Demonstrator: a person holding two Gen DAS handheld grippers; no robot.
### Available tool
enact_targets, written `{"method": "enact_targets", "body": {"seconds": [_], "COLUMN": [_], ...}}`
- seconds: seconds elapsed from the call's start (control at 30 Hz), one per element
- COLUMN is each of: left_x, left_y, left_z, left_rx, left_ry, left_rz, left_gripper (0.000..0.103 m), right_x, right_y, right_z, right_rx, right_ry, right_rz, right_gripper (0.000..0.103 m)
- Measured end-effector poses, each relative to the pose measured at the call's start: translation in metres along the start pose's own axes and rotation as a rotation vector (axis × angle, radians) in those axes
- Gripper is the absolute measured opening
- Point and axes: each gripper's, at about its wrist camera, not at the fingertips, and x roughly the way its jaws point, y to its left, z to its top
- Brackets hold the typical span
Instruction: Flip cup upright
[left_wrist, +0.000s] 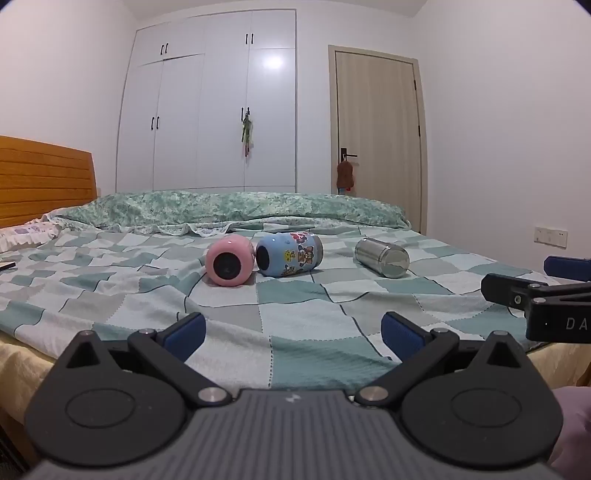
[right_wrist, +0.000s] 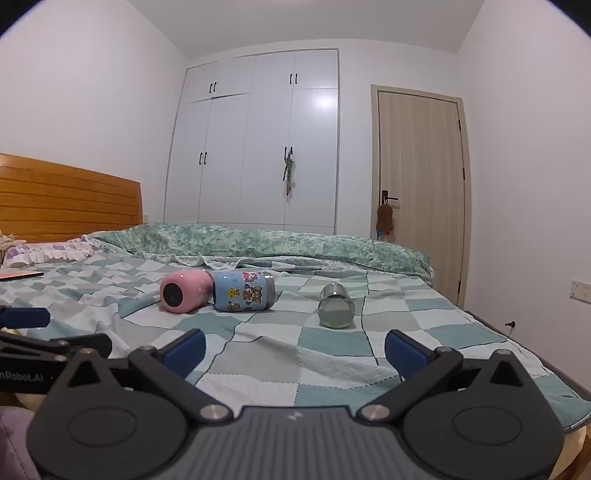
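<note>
Three cups lie on their sides on the checked bedspread (left_wrist: 295, 325): a pink cup (left_wrist: 229, 266) (right_wrist: 184, 291), a blue cup with cartoon stickers (left_wrist: 290, 254) (right_wrist: 244, 291) touching it, and a steel cup (left_wrist: 382, 257) (right_wrist: 336, 305) apart to the right. My left gripper (left_wrist: 293, 334) is open and empty near the bed's front edge, well short of the cups. My right gripper (right_wrist: 295, 350) is open and empty, facing the steel cup from a short distance. The right gripper's fingers (left_wrist: 517, 291) show at the right edge of the left wrist view.
A folded green quilt (left_wrist: 236, 208) lies across the bed behind the cups. A wooden headboard (left_wrist: 40, 177) stands at the left, with a pillow (right_wrist: 48, 253) and a flat tablet-like object (right_wrist: 20, 275) there. White wardrobe (left_wrist: 210, 110) and door (left_wrist: 376, 129) behind.
</note>
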Motion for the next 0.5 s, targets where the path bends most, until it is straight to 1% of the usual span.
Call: {"method": "enact_targets", "body": {"seconds": [0.5], "left_x": [0.0001], "left_y": [-0.0002], "left_z": [0.0], "left_rx": [0.002], "left_ry": [-0.006], "left_rz": [0.0], "left_gripper": [0.103], "right_x": [-0.0003], "right_y": [0.0007], "right_z": [-0.0001], "right_rx": [-0.006], "right_ry": [-0.005], "right_rz": [-0.001], "right_gripper": [0.103]}}
